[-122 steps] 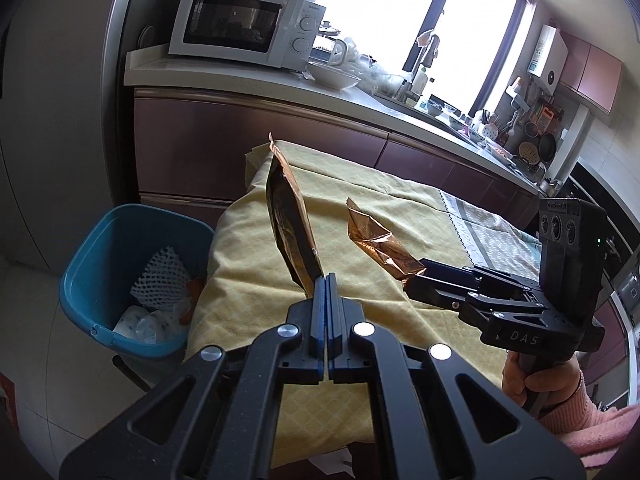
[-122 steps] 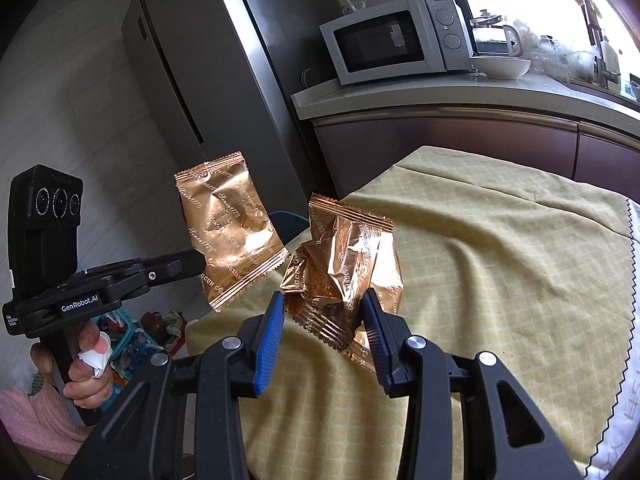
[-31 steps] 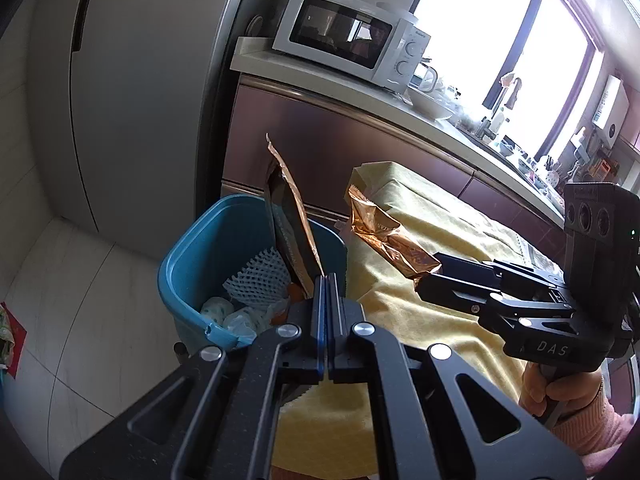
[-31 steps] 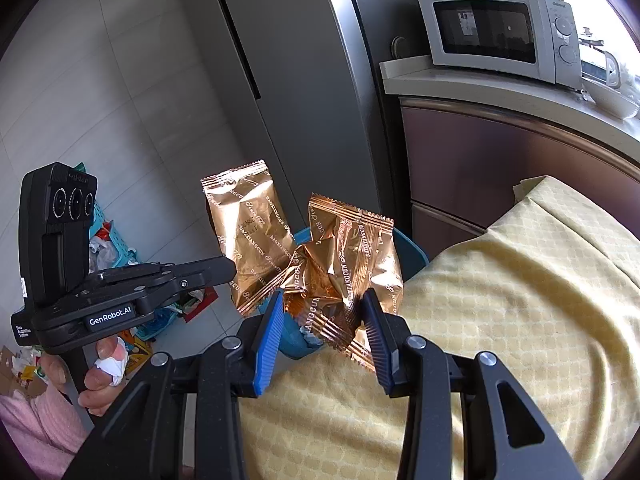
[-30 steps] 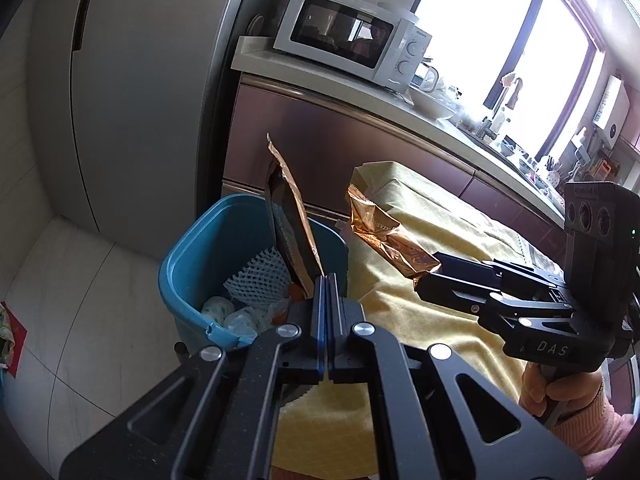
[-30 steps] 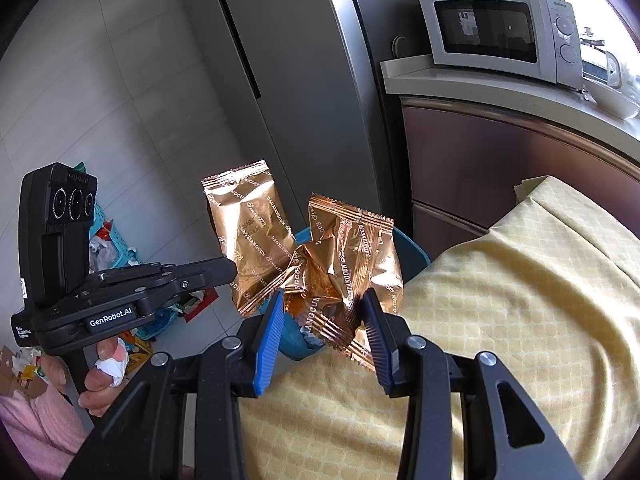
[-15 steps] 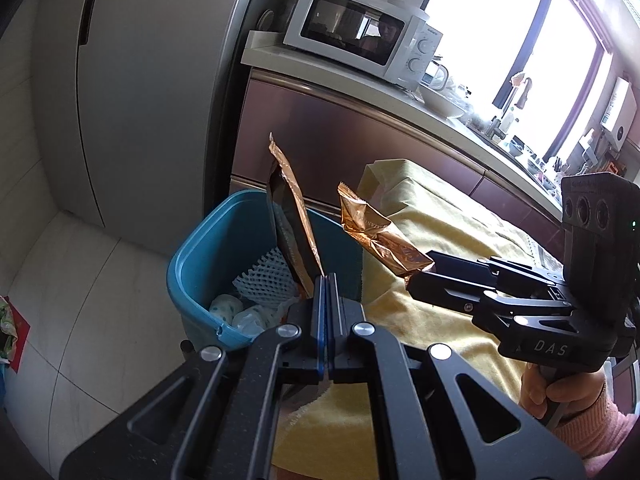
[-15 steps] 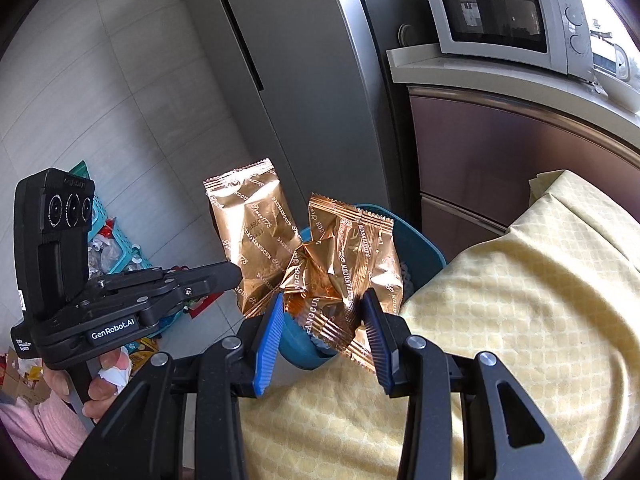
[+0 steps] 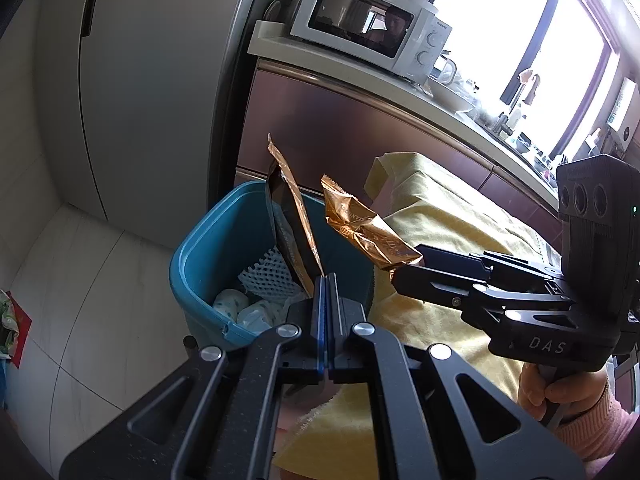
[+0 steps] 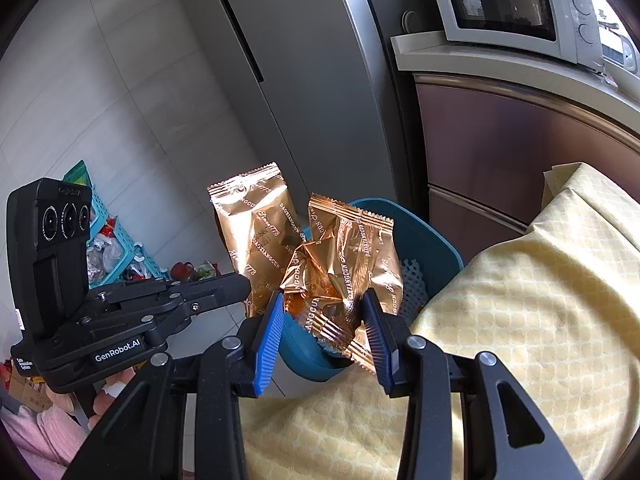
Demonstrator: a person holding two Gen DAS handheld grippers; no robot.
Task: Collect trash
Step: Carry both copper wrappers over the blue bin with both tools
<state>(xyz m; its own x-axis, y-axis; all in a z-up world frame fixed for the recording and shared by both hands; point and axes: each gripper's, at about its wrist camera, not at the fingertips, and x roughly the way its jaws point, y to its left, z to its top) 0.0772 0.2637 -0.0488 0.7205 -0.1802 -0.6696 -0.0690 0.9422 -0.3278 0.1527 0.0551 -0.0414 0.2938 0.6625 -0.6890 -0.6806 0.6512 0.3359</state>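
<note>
While both hang over the bin (image 9: 208, 256), left claw (image 9: 326, 280) pinches one wrapper (image 9: 294, 220); right claw (image 10: 326, 312), part-open, grips another (image 10: 344, 264).

1. The left wrist camera is sitting just behind the left gripper (image 9: 326, 280), looking forward and down, close to the blue bin (image 9: 208, 240).
2. The right wrist camera is sitting just behind the right gripper (image 10: 326, 320), also looking down from close by.
3. Both views are sharing the bin, the yellow cloth (image 10: 540, 300) and the microwave (image 9: 372, 28).
</note>
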